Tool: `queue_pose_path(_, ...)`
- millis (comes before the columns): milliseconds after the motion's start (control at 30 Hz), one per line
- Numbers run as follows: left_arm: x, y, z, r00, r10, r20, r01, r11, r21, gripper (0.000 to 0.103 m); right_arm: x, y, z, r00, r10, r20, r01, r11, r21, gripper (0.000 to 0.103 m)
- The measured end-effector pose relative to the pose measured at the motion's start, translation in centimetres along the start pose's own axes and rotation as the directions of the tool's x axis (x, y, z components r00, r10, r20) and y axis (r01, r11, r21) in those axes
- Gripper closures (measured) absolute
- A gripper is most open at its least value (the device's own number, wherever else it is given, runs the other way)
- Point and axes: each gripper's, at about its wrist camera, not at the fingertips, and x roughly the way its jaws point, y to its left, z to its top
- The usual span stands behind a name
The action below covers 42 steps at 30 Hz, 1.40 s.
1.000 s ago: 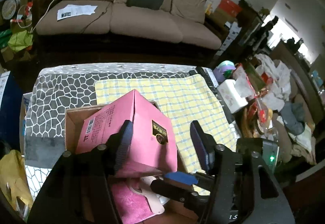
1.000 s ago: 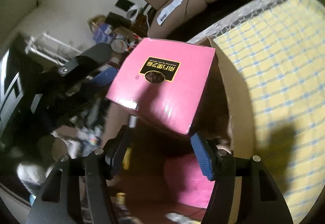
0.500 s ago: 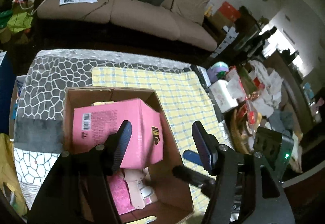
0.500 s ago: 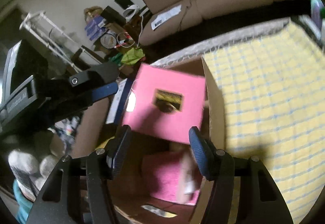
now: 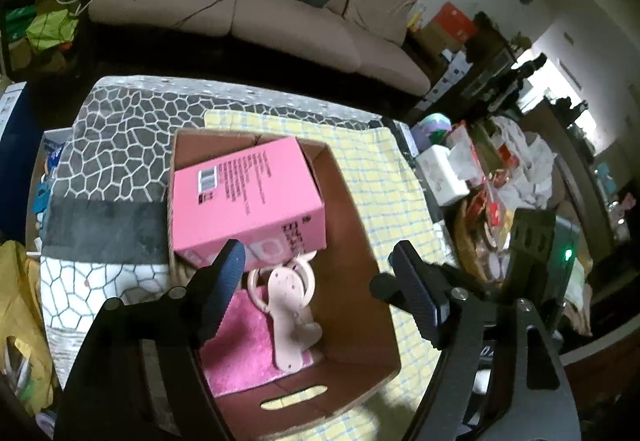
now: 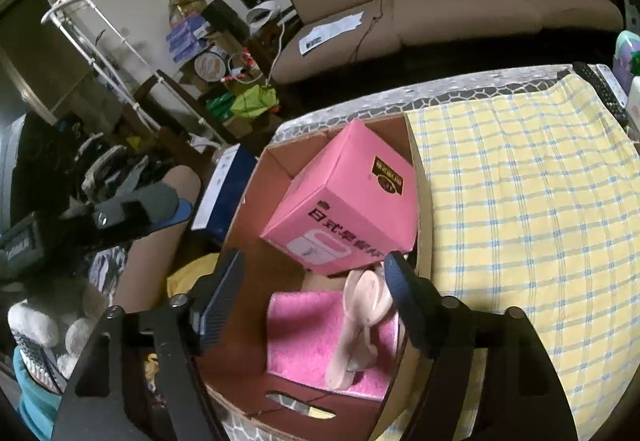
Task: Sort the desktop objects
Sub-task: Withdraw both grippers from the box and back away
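Left wrist view, centre — pink box [image 5: 248,209] now dropped into cardboard box [image 5: 360,241]; my left gripper [image 5: 316,289] and right gripper [image 6: 316,297] opening, empty — item sorted.

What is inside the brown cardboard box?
Inside the cardboard box sit a big pink box, a pale pink handheld fan and a fuzzy pink cloth. Anything under them is hidden.

We had the pink box [image 5: 248,207] gripped above the carton [image 5: 360,261]; it now lies tilted inside. Both grippers [image 5: 316,281] [image 6: 316,289] have released it, jaws opening, nothing between them.
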Motion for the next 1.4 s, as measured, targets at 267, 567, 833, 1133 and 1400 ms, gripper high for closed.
queue_pose_path(267, -1.5, 0.7, -3.3, 1.0, 0.01, -0.006, -0.01, 1.0, -0.02, 0.023, -0.8, 0.9, -1.5, 0.998, -0.054, -0.01, 0.054, 0.998, -0.026, 0.005)
queue_pose_path(567, -4.0, -0.1, -6.9, 0.997, 0.069, 0.019, -0.069, 0.998, 0.007, 0.023, -2.1, 2.8, -4.0, 0.984, -0.176, -0.001, 0.174, 0.977, -0.126, 0.0)
queue_pose_path(833, -5.0, 0.0, -10.3, 0.994, 0.099, 0.035, -0.099, 0.995, -0.002, 0.0, -4.3, 4.5, -5.8, 0.981, -0.189, 0.029, 0.191, 0.968, -0.161, 0.0)
queue_pose_path(1133, -5.4, -1.6, -13.8, 0.988, 0.144, 0.049, -0.145, 0.989, 0.03, 0.0, -6.3, 4.7, -8.2, 0.978, -0.207, 0.04, 0.211, 0.962, -0.172, 0.0)
queue_pose_path(1400, -3.8, -3.8, -17.2, 0.975, 0.214, 0.052, -0.218, 0.974, 0.068, 0.0, -8.0, 3.3, -11.3, 0.967, -0.249, 0.053, 0.255, 0.951, -0.177, 0.0)
